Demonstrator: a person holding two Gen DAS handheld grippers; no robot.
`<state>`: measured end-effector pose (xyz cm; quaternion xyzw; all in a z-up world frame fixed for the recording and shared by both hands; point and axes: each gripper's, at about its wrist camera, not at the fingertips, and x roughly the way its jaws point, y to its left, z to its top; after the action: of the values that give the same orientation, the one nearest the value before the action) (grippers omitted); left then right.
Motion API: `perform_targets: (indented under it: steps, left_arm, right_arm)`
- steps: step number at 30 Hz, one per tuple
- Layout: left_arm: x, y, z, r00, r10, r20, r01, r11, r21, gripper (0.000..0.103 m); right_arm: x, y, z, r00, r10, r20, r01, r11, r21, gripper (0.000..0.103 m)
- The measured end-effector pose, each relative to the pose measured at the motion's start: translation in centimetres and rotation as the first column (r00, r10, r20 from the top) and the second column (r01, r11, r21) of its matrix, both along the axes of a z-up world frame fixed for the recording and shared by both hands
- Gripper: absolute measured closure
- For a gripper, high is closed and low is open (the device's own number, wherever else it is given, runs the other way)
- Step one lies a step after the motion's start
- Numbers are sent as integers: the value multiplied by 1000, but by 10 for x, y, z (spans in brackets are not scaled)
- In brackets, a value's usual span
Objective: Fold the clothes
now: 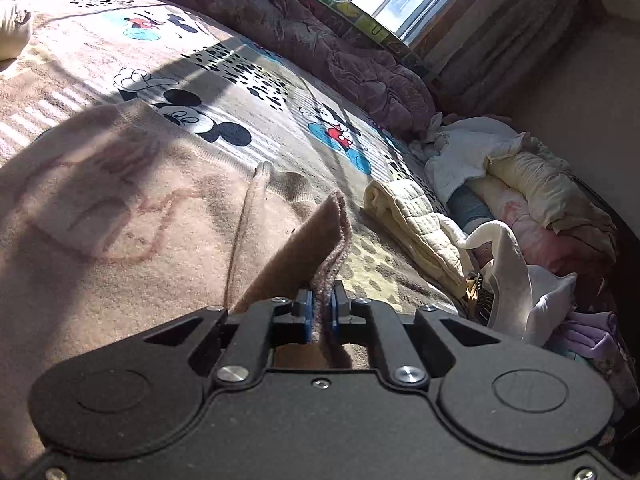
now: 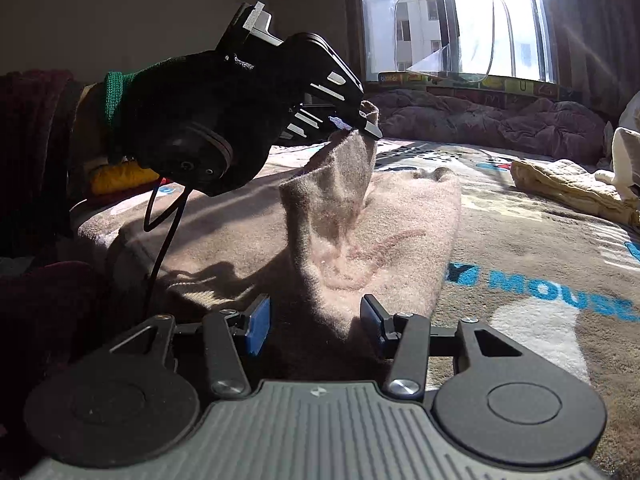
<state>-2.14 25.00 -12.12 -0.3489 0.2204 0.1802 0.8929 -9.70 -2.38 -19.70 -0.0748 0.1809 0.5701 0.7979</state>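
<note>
Sweater (image 1: 132, 216) edge pinched in left claw (image 1: 321, 312), right claw (image 2: 316, 324) agape beside it.

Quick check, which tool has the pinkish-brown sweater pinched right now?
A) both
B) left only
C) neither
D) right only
B: the left tool is shut on a raised edge of the sweater, lifting it off the bed; the right tool sits with its blue pads spread wide apart, cloth between them but not clamped.

Fuzzy knit sweater (image 1: 132, 216), matt plastic hand-held gripper (image 1: 322, 310).
</note>
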Motion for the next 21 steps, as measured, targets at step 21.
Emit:
perform_targets:
  steps: [21]
  left_arm:
    - [70,-56,-20,978,-137,-158,177,946,270,71]
  right_arm:
    - [-44,22,-14,941,112,321,-35,971,-235,46]
